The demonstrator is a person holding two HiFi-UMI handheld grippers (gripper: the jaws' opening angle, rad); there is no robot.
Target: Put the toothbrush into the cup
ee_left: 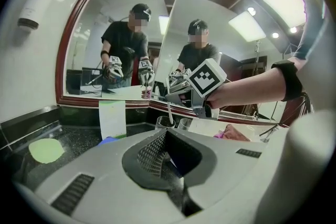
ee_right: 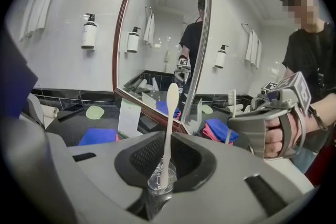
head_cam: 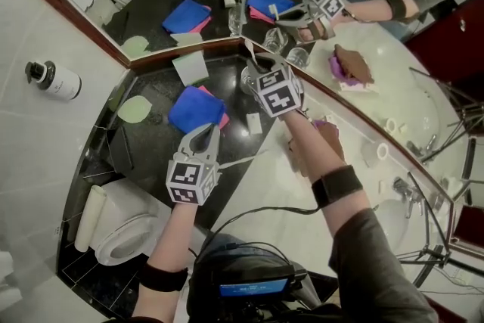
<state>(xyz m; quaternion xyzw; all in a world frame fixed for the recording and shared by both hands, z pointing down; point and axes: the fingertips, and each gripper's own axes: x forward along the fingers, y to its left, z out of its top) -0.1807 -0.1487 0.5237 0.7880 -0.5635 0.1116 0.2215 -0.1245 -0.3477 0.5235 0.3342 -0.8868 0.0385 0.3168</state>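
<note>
Jaws of the right gripper (ee_right: 169, 147) stood apart, gripping nothing. Between them the white toothbrush (ee_right: 170, 107) stood upright, its lower end inside the clear cup (ee_right: 159, 184) on the dark tabletop (head_cam: 151, 83). Left gripper (ee_left: 166, 139) jaws were clenched, empty.

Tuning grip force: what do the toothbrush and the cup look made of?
Toothbrush: probably plastic, matte off-white, opaque and evenly coloured. Cup: clear and glossy, with a see-through wall and bright glints; glass or hard plastic, I cannot tell which.
</note>
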